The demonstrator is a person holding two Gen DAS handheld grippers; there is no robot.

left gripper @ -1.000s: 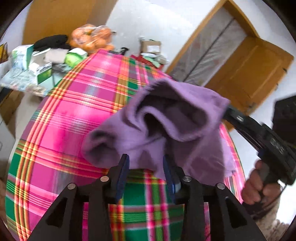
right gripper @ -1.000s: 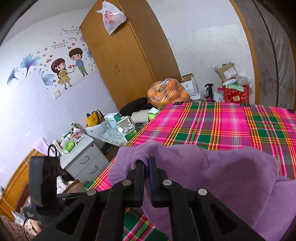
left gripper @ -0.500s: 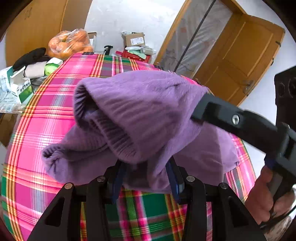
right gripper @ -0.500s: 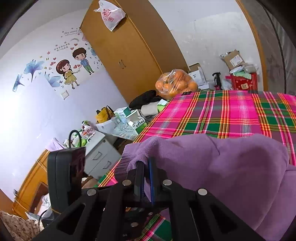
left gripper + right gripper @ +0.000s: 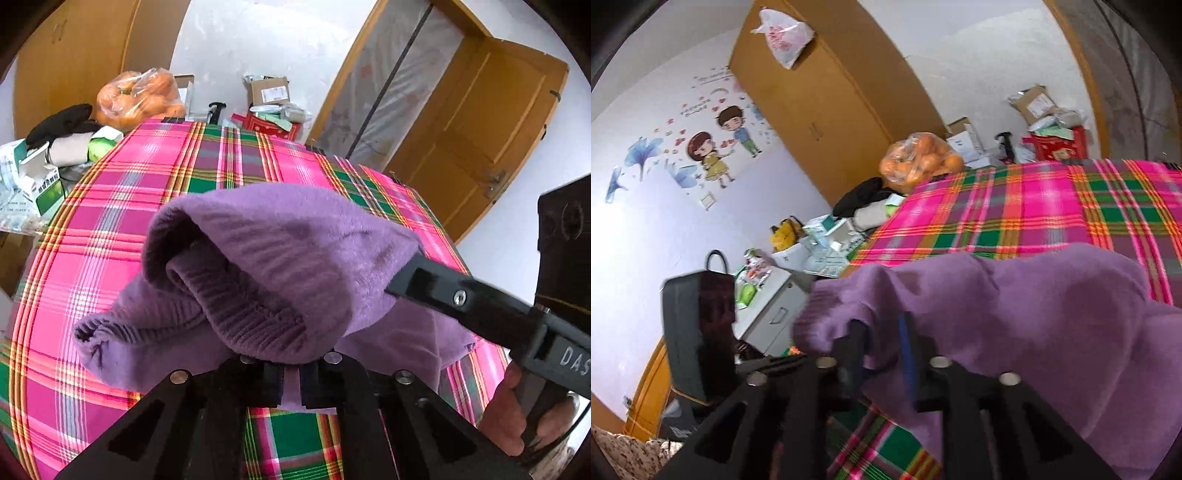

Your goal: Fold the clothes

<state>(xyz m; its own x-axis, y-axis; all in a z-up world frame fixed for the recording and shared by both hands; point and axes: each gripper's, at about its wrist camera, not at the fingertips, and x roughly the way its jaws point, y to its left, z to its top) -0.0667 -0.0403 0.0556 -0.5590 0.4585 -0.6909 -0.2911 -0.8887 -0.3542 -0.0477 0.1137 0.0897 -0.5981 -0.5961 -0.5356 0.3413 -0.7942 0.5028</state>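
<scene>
Purple knitwear, a fuzzy sweater [image 5: 295, 266], lies bunched on the near half of the plaid-covered tabletop [image 5: 122, 206], lifted into a hump between the 2 tools. From the left wrist view its ribbed hem [image 5: 255, 317] droops straight onto the left gripper [image 5: 291, 384], whose jaws are pinched together on a fold of that purple fabric right at the near edge. The right gripper [image 5: 882, 350] comes in from the right side of that same view as a black bar buried in the raised cloth, with a hand [image 5: 506, 410] on its handle below. In its own view the right jaws are opening; a flap of sweater hangs between them, but the pads do not appear to press on it.

The relation that counts: both tools sit at the near side of the garment, the left at the hem, the right up in the raised part just to its right, and the bulk of the sweater stretches away from them toward the far side of the tabletop. A ribbed cuff [image 5: 88, 332] trails off to the left. Its long axis is hard to read in this crumpled state. I judge the left, already clamped, to be the anchor, while the freed right must find a fresh edge.
</scene>
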